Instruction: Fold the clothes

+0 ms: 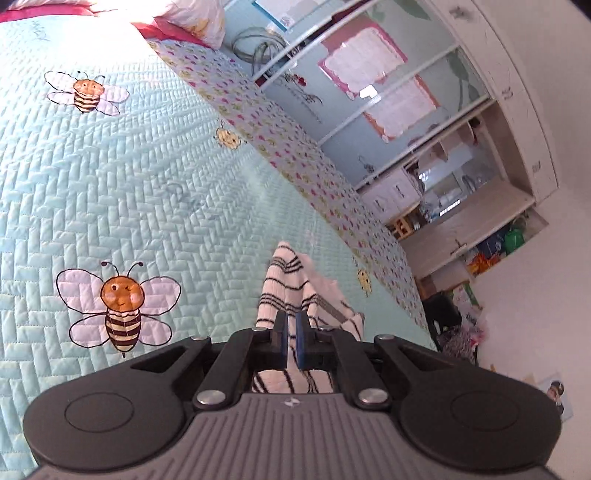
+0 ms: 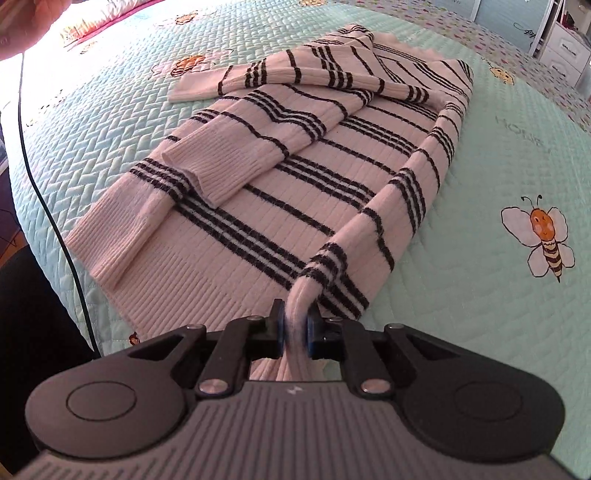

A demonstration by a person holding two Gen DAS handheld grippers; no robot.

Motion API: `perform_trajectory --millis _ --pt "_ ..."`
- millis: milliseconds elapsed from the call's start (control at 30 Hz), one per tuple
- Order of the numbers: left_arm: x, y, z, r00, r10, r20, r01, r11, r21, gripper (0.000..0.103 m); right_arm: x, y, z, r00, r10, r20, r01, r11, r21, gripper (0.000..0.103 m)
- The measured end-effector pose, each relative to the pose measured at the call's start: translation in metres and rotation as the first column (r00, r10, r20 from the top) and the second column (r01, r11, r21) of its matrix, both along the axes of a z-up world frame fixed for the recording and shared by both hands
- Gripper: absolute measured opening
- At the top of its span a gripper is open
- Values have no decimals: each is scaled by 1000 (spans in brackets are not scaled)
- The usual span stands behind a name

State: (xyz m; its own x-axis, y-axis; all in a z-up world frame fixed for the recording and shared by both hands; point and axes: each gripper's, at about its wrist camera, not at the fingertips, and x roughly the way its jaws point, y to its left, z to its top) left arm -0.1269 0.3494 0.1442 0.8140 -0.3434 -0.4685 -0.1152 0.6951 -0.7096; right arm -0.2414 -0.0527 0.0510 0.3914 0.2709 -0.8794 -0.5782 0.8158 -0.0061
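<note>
A white sweater with black stripes point(image 2: 258, 173) lies spread on the mint quilted bedspread point(image 2: 461, 295), both sleeves folded across its body. My right gripper point(image 2: 294, 325) is shut on the sweater's right hem edge, which rises in a taut ridge toward the shoulder. In the left wrist view my left gripper point(image 1: 291, 334) is shut on a bunched part of the same sweater point(image 1: 284, 288), lifted off the bedspread point(image 1: 166, 192); more striped knit shows beneath the jaws.
Bee prints point(image 1: 120, 306) dot the bedspread. A pink-trimmed pillow point(image 1: 192, 18) lies at the head. Beyond the bed's far edge stand white shelves and cabinets point(image 1: 480, 206) with clutter on the floor. A black cable point(image 2: 48, 203) hangs along the bed's left side.
</note>
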Motion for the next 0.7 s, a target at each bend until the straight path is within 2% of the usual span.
perform_trajectory --millis 67,133,200,233,333,467,567,700 --pt "6 -4 -9 999 -39 -29 39 999 18 4 1 -1 -1 1000 -6 -3 6 1000 3 13" --pt "8 -8 -22 997 -50 -66 52 998 25 10 1 0 -2 1000 -9 -5 10 1000 7 13" --pt "7 -9 -41 993 -19 -118 22 999 30 27 1 0 -4 1000 -13 -7 13 1000 11 13" --pt "5 -7 -51 990 6 -142 -2 1000 27 29 1 0 -5 1000 -14 -9 14 1000 13 14" --pt "-13 3 -82 972 82 -219 -97 993 -60 32 3 -1 -7 1000 -14 -14 14 1000 19 14" --pt "-40 5 -114 945 153 -289 -209 962 -175 40 5 -2 -10 1000 -16 -25 16 999 28 15" --pt "-48 -2 -131 928 183 -324 -257 945 -200 42 5 -2 -12 999 -18 -29 19 999 35 16" --pt "-59 -5 -135 922 222 -317 -308 917 -252 42 4 -4 -11 999 -24 -33 25 999 47 18"
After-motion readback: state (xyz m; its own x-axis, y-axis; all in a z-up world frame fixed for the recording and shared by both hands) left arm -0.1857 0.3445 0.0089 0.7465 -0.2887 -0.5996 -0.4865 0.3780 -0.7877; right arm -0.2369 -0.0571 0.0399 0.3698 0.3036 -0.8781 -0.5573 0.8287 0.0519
